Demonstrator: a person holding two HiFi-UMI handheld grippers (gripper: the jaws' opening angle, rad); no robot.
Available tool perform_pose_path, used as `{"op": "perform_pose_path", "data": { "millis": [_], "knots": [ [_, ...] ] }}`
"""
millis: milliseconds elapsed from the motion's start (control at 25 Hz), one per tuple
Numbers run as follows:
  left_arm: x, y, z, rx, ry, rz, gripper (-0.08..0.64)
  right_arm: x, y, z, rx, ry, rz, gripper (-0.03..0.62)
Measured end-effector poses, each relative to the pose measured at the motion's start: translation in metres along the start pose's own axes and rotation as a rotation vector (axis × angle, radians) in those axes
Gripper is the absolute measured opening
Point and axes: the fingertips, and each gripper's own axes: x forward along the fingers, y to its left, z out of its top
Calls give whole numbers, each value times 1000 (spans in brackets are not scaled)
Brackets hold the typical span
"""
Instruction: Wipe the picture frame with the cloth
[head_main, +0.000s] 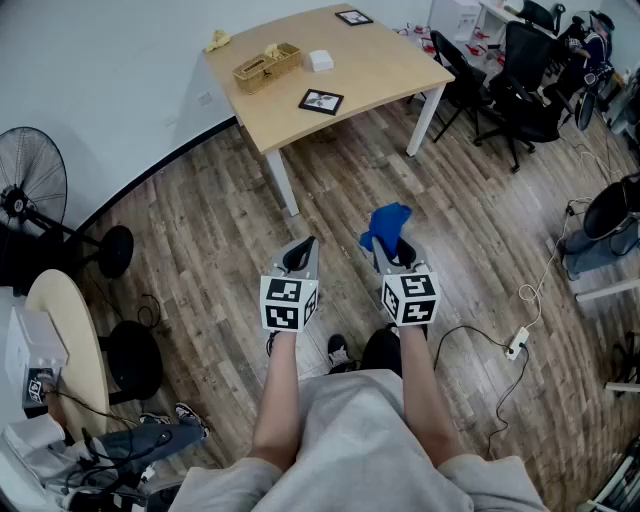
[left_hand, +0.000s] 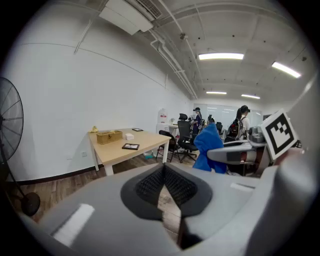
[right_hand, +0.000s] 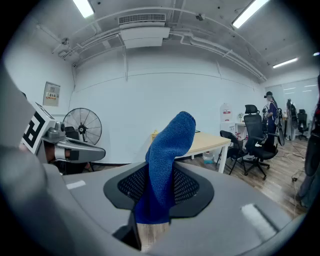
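Black-rimmed flat picture frame (head_main: 321, 101) lies face up on the pale wooden desk with white legs (head_main: 370, 80), close to the desk edge nearest the person and apart from everything else on it. Black wheeled office chairs (head_main: 520, 85) stand just beside one end of the desk, and a round black floor fan (head_main: 30, 185) stands well apart from its other end. Both grey tools hang over the plank floor, well short of the desk. The left tool (left_hand: 164, 172) has its dark ribbed pads pressed together at the tips with nothing between them. The right tool (right_hand: 159, 185) pinches a blue terry cloth (right_hand: 167, 150), which stands up above its pads. Farther back on the desk sit a tan woven box (head_main: 267, 66), a small white block (head_main: 319, 60) just beside it, and a second dark frame (head_main: 353, 17) at the far corner.
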Motion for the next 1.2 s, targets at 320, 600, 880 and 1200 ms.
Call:
{"op": "perform_pose_path", "data": {
  "millis": [320, 600, 880, 1200],
  "knots": [
    [-5, 15, 0, 0, -4, 10, 52, 8, 9, 2, -22, 5, 3, 126],
    [-19, 47, 2, -67, -11, 70, 52, 17, 23, 13, 15, -12, 34, 126],
    [-7, 58, -10, -61, 67, 83, 51, 26, 18, 15, 16, -4, 46, 126],
    [36, 74, 0, -17, 81, 72, 51, 64, -13, 41, 47, -53, 45, 127]
  ]
}}
